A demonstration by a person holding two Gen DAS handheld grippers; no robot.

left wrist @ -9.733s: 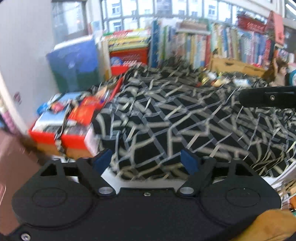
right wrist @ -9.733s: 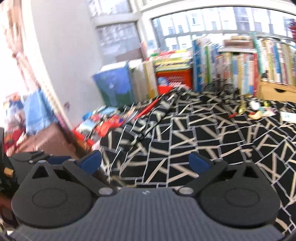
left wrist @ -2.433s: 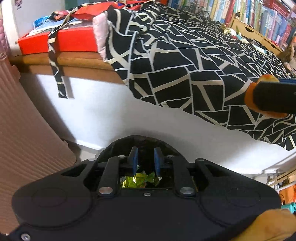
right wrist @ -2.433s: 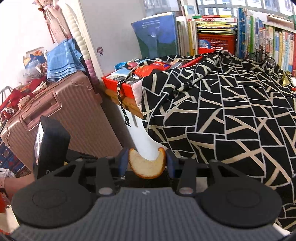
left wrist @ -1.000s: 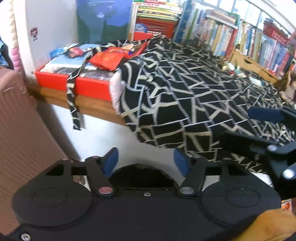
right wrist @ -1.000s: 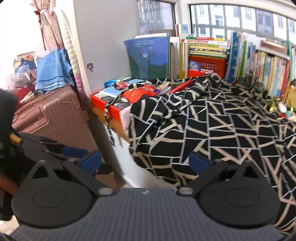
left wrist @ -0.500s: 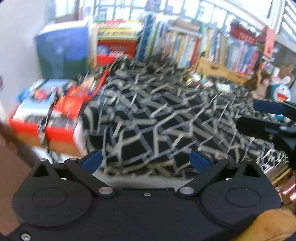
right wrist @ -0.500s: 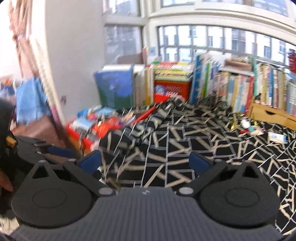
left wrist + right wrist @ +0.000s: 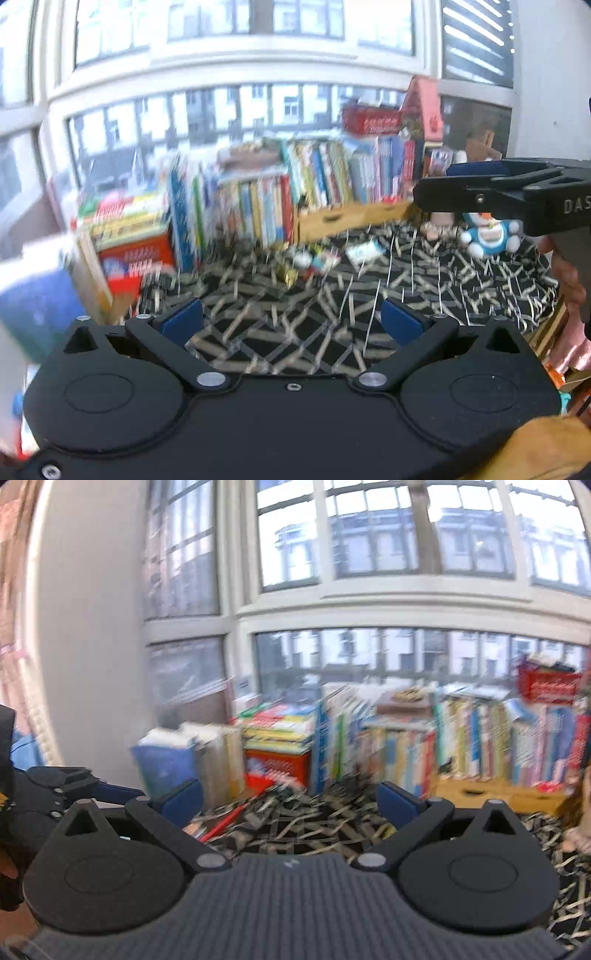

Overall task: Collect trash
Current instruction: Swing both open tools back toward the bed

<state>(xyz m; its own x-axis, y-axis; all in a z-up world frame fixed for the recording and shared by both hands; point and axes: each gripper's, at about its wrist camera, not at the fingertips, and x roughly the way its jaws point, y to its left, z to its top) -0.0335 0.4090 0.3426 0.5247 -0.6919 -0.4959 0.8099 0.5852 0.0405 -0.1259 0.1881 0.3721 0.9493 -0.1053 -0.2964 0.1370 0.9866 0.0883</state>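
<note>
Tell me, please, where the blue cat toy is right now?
Left wrist view, right side: the blue cat toy sits on the patterned blanket, just below the right tongs.

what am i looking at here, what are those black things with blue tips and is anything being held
Each picture comes from a camera mounted on a hand-held gripper that a person carries, looking forward along its two blue-tipped fingers. One view shows the left hand-held gripper, the other the right hand-held gripper. Both are open and hold nothing. Ahead lies a black cloth with cream lines. On it sit small scattered wrappers and a blue and white plush toy, with a row of colourful books under the windows. The pictures are blurred.
</note>
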